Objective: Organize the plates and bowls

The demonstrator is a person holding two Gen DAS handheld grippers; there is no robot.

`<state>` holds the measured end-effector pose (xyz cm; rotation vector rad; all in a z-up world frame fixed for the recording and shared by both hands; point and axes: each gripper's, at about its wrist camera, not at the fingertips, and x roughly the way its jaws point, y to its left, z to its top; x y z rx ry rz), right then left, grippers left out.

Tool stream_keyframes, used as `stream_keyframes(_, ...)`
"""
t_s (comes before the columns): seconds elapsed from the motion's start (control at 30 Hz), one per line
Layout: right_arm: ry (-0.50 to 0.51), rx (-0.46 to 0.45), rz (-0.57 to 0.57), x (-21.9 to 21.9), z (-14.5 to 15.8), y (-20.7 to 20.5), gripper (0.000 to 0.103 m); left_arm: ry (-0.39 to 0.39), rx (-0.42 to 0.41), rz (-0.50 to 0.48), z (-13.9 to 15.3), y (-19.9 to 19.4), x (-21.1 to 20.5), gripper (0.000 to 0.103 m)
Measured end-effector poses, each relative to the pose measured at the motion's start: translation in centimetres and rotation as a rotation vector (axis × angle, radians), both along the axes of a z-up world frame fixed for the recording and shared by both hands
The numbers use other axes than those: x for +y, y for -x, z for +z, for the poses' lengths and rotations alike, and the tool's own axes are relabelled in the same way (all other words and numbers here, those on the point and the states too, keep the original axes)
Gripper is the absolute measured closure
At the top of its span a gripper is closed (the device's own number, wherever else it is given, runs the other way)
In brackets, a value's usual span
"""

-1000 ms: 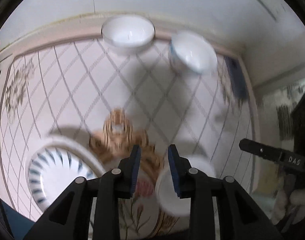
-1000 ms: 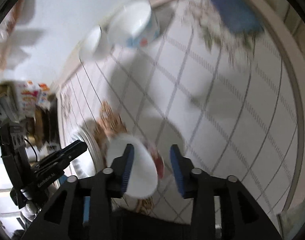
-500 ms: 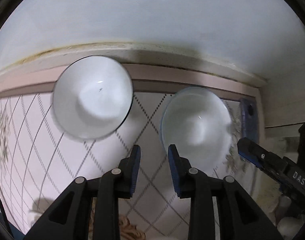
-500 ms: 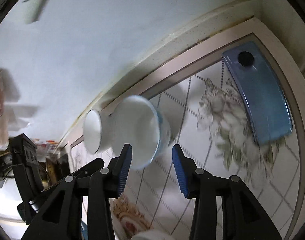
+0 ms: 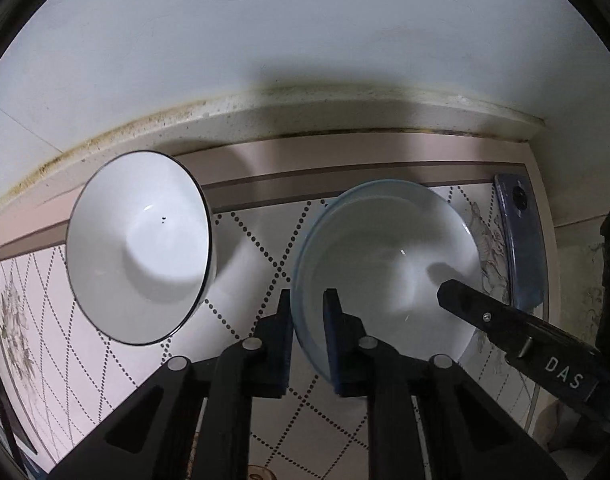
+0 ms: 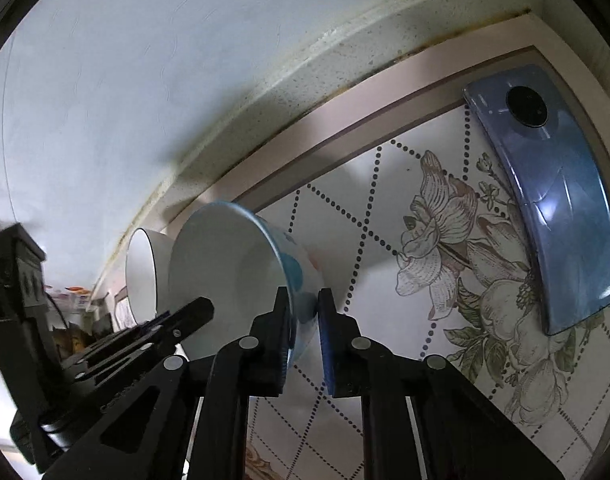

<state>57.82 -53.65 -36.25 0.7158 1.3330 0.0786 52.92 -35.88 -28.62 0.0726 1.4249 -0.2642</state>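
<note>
Two bowls sit near the back edge of a desk (image 5: 265,432) covered with a flower-and-diamond patterned cloth, close to the wall. The left tool (image 5: 308,332) is clamped on the near-left rim of the blue-rimmed bowl (image 5: 385,264). The right tool (image 6: 303,326) grips the same bowl's opposite rim. A black-rimmed white bowl (image 5: 139,246) stands just beside it, untouched. A blue phone (image 6: 553,216) lies face down to the right.
</note>
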Motion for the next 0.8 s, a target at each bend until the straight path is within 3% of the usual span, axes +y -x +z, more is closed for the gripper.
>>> stream_keyframes(0.17,-0.001,-0.010,0.001,0.3,0.9,1.3,0.089,0.005,-0.036,-0.036,2.0,1.0,0.5,0.091)
stream_keyframes(0.4,0.028,-0.062,0.021,1.0,4.9,4.6,0.089,0.052,-0.088,-0.071,6.6,5.1,2.0,0.091)
stream_keyframes(0.6,0.046,-0.098,0.042,2.2,8.8,10.2,0.089,0.110,-0.107,-0.111,9.6,11.2,4.1,0.091)
stream_keyframes(0.8,0.060,-0.088,0.072,3.4,11.4,17.0,0.088,0.138,-0.096,-0.133,10.1,16.4,5.4,0.091)
